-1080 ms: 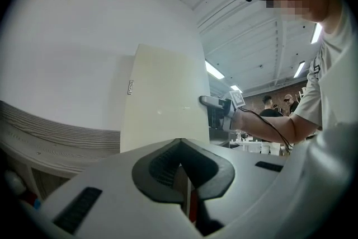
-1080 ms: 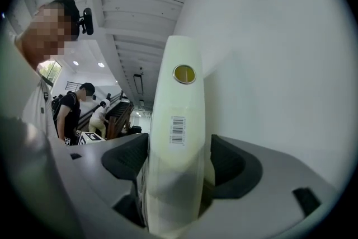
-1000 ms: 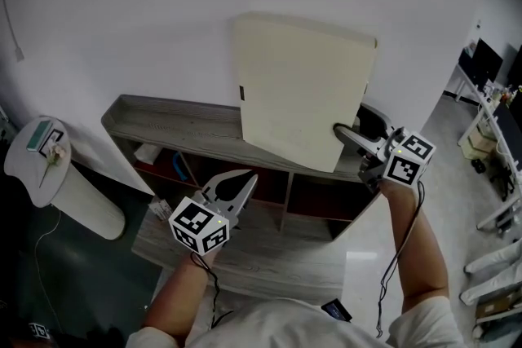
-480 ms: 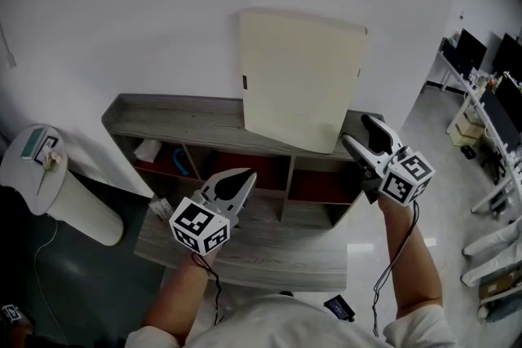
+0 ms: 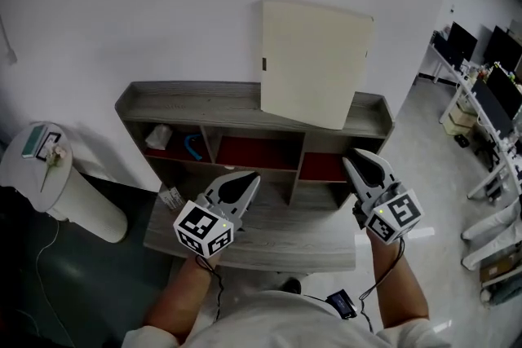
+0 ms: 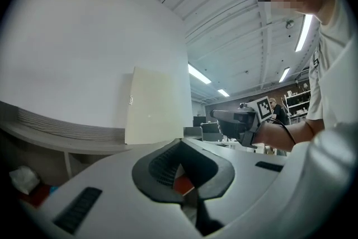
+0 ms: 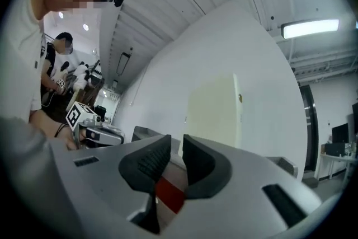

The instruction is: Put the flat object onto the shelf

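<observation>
The flat object is a cream board point(image 5: 314, 61) standing upright on the top of the grey wooden shelf point(image 5: 196, 99), leaning against the white wall. It also shows in the left gripper view point(image 6: 154, 106) and the right gripper view point(image 7: 215, 112). My right gripper point(image 5: 356, 157) hangs in front of the shelf, below and clear of the board. Its jaws are closing, a narrow gap still shows between them point(image 7: 176, 140), and nothing is in it. My left gripper point(image 5: 247, 177) is shut and empty point(image 6: 180, 143), low in front of the shelf's middle.
The shelf's cubbies hold a blue object point(image 5: 192, 147) and a crumpled white thing point(image 5: 159, 134). A lower board point(image 5: 269, 236) juts out under my grippers. A round white stand point(image 5: 37, 155) is at the left; desks with monitors point(image 5: 481, 69) at the right.
My right gripper has come off the board's lower right edge, drawn back and down, and its jaws have narrowed. The board stays on the shelf top. The left gripper has hardly moved.
</observation>
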Demonstrator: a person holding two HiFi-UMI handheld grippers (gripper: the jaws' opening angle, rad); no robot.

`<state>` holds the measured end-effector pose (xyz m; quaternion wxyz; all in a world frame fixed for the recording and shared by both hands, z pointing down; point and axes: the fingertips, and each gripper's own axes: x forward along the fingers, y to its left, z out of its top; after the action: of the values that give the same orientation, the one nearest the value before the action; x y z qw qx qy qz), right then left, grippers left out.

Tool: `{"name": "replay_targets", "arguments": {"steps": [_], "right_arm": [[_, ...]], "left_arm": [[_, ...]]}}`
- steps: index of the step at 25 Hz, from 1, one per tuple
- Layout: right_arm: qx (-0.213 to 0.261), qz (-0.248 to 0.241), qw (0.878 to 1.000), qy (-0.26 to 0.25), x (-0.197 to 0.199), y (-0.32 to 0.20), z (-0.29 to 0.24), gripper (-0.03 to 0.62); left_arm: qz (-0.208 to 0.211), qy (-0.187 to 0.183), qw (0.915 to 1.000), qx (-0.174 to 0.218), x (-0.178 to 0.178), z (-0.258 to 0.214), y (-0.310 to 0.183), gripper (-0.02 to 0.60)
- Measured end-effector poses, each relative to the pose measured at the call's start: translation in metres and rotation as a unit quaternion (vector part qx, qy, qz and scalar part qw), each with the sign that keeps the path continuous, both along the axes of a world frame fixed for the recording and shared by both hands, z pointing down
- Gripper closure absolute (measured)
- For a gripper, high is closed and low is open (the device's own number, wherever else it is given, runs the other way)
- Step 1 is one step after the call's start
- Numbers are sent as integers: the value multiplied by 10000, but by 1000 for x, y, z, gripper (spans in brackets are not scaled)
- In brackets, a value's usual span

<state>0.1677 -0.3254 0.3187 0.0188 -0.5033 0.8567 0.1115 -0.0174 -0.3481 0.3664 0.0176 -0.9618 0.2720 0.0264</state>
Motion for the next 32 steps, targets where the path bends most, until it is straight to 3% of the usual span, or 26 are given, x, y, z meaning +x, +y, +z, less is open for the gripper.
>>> {"name": "replay_targets", "arguments": {"steps": [3,8,17,23,32], "right_arm": [[-64,43,9998,195,-32,31,18,534],[-98,24,9999,-41,-71,80,40,572],[-562,10,9984,29,-109,151,82,574],[-697,-116,9975,49,-109,187,98,574],[-811,-401,9959,78,-76,244,104,574]], "left_arm": [[67,6,10000,-18,-16,5,21,566],[264,-61,9995,-131,-38,24,54,566],[507,-84,9984,-246,-55,54,112,566],[478,-12,9984,-312,-49,60,142,566],[282,-25,9986,-448,-11,59,196,566]]}}
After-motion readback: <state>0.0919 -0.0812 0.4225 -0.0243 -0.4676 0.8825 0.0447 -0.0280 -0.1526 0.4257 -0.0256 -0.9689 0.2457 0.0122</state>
